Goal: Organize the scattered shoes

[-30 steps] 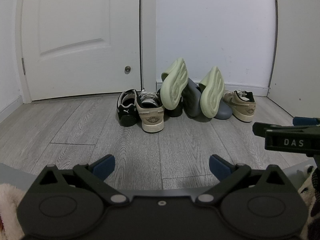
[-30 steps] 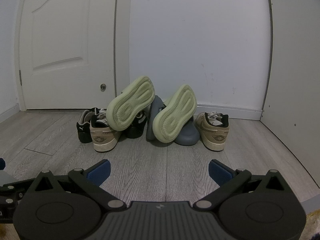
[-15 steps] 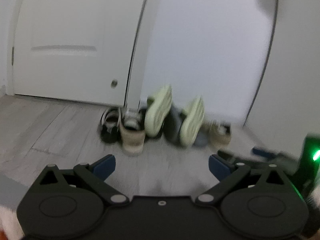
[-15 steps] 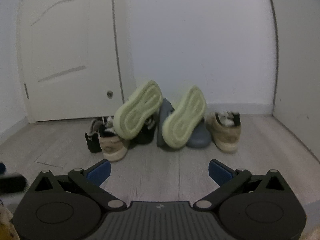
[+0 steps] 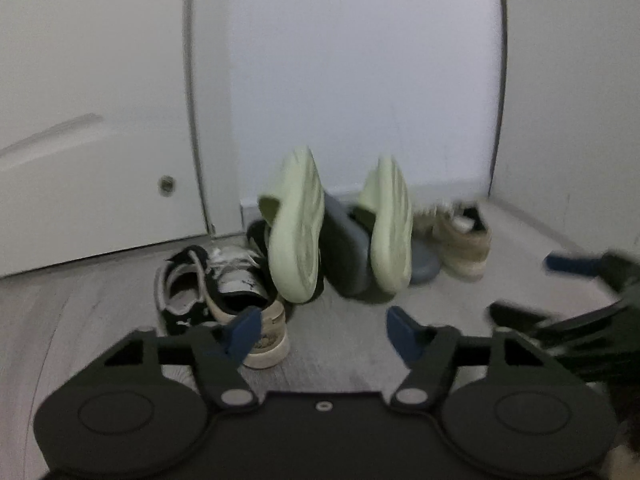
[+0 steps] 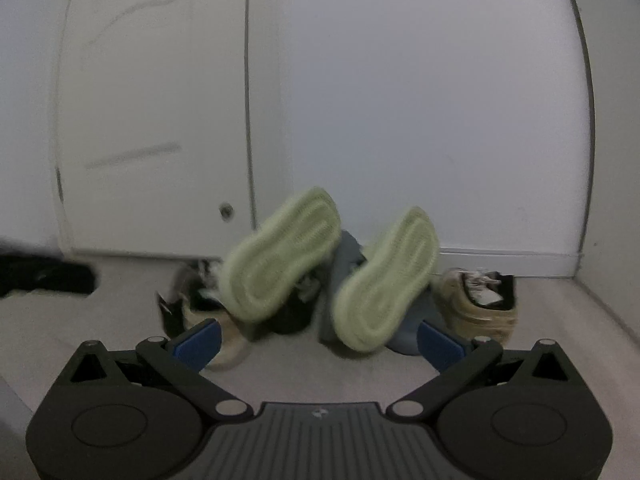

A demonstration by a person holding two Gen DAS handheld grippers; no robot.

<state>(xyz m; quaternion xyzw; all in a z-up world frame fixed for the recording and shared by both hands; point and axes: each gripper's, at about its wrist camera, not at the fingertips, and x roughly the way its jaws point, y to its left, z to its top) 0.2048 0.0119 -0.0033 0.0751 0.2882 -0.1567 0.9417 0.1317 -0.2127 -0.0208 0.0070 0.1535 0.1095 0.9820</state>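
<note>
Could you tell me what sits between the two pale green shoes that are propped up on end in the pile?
A dark grey shoe stands wedged between the left green shoe and the right green shoe; both wrist views show it.

The left gripper (image 5: 322, 330) points down toward the floor, its blue pads (image 5: 244, 330) part-way apart; its jaws have just been closing, with nothing between them. The right gripper (image 6: 318, 338) is held nearly level, its jaws spread wide and empty, and shows blurred at the right of the left view.
</note>
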